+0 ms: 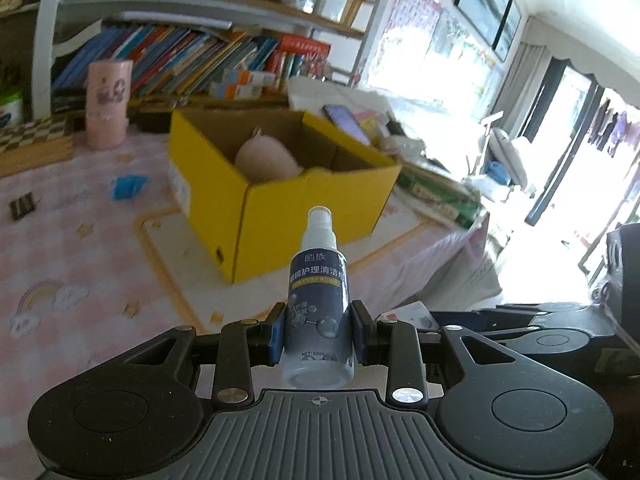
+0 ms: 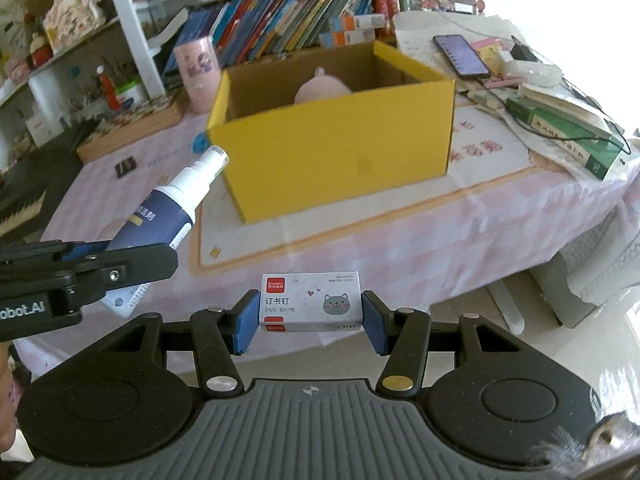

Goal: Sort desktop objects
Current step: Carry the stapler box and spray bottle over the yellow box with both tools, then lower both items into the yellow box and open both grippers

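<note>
My left gripper (image 1: 318, 334) is shut on a dark blue spray bottle (image 1: 318, 300) with a white nozzle, held above the table in front of the yellow cardboard box (image 1: 280, 216). The bottle also shows in the right wrist view (image 2: 168, 212), left of the box (image 2: 340, 156). My right gripper (image 2: 310, 322) is shut on a small white staple box (image 2: 312, 302) with a cat drawing, held above the table's near edge. A pink round plush (image 1: 264, 160) lies inside the yellow box; it also shows in the right wrist view (image 2: 322, 90).
The table has a pink checked cloth (image 2: 400, 236). A pink cup (image 2: 198, 76), a blue item (image 1: 128, 186), black clips (image 1: 22, 206), a phone (image 2: 460, 54), green books (image 2: 568, 136) and bookshelves (image 2: 280, 20) lie around the box.
</note>
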